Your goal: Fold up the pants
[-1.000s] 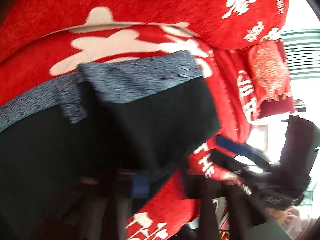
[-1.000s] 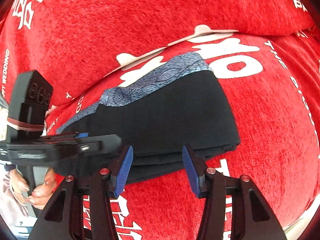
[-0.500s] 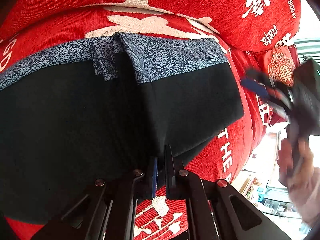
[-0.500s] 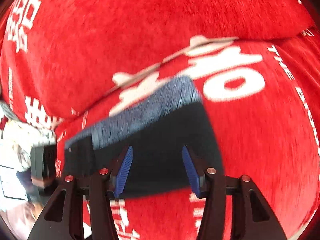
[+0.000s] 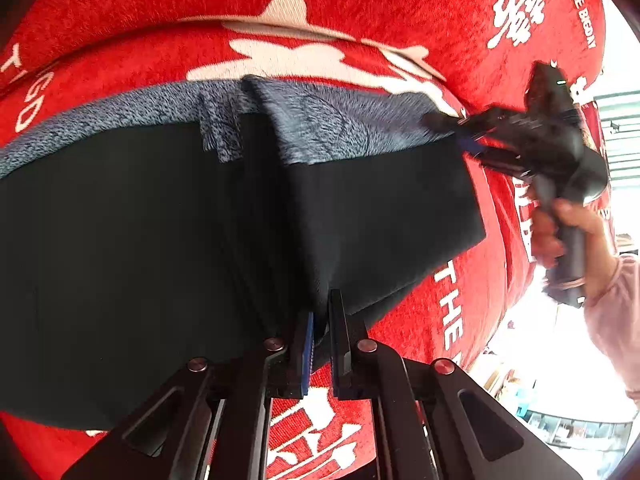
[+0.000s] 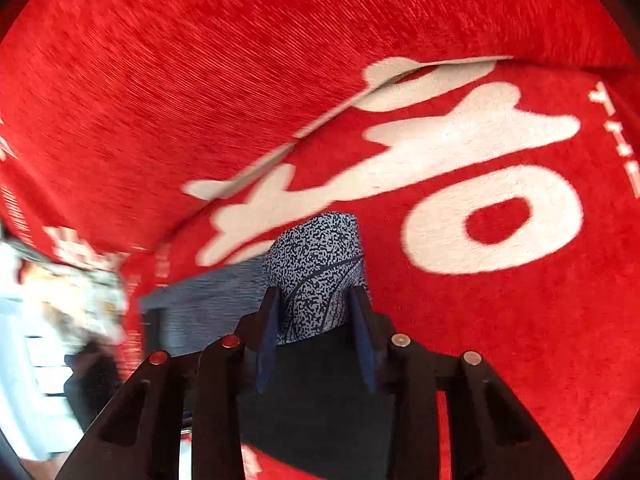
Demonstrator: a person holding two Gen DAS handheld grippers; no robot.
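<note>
Both our grippers hold the pants [image 5: 160, 240]: left gripper [image 5: 320, 316] pinches the near black edge, right gripper [image 6: 316, 312] fingers squeeze the far speckled waistband [image 6: 320, 264] on the red sofa [image 6: 240, 80].

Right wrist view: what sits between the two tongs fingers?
The pants fill that gap: the speckled grey-blue waistband end and black cloth below it lie between the right tongs fingers, shown in the right wrist view.

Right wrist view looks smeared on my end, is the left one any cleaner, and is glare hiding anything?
Right wrist view: the red cover is streaked by motion blur, only the pants between the fingers are sharp. Left wrist view: mostly sharp, the right gripper is blurred and the window corner is blown out white.
</note>
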